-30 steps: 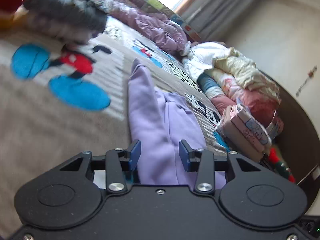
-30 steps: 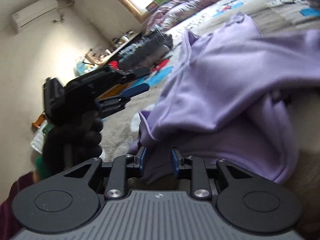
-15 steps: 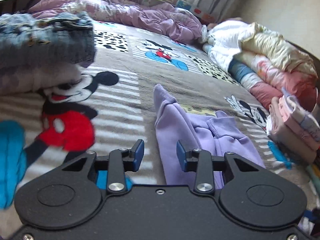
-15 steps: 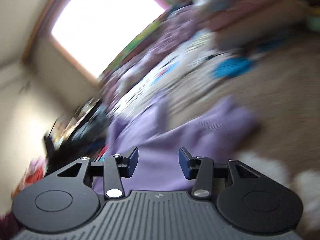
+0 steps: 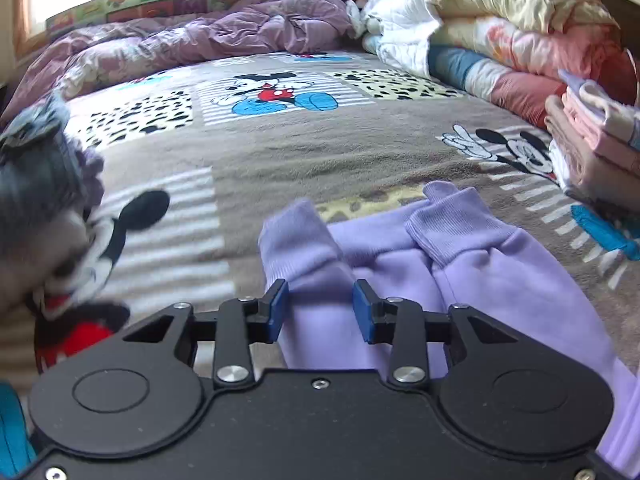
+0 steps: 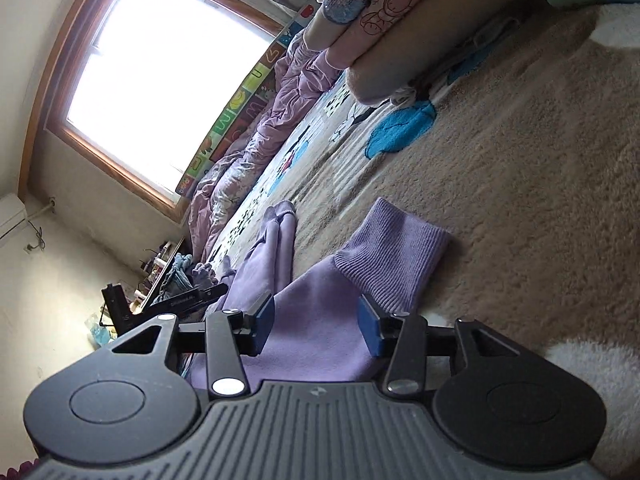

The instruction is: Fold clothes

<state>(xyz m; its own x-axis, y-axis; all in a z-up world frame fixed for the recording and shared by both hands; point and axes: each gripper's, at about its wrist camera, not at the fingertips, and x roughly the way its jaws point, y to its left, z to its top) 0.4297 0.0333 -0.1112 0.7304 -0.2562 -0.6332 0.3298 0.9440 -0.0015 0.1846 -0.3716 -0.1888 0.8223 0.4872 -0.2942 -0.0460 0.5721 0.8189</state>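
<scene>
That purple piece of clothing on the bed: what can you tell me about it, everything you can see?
The lilac garment looks like soft fleece, with ribbed cuffs at the ends of its long tubular parts. It lies spread on the cartoon-mouse blanket, somewhat rumpled, its cuffed ends pointing towards the far side of the bed. The left hand-held gripper and the right hand-held gripper each straddle a part of it with jaws apart; neither looks clamped on the cloth.

A bed under a grey cartoon-mouse blanket (image 5: 320,152) carries a lilac sweatshirt (image 5: 500,280) spread just ahead of the jaws, a crumpled purple duvet (image 5: 240,36) far beyond, folded clothes (image 5: 592,148) right (stacked beside rolled quilts (image 5: 520,40))
</scene>
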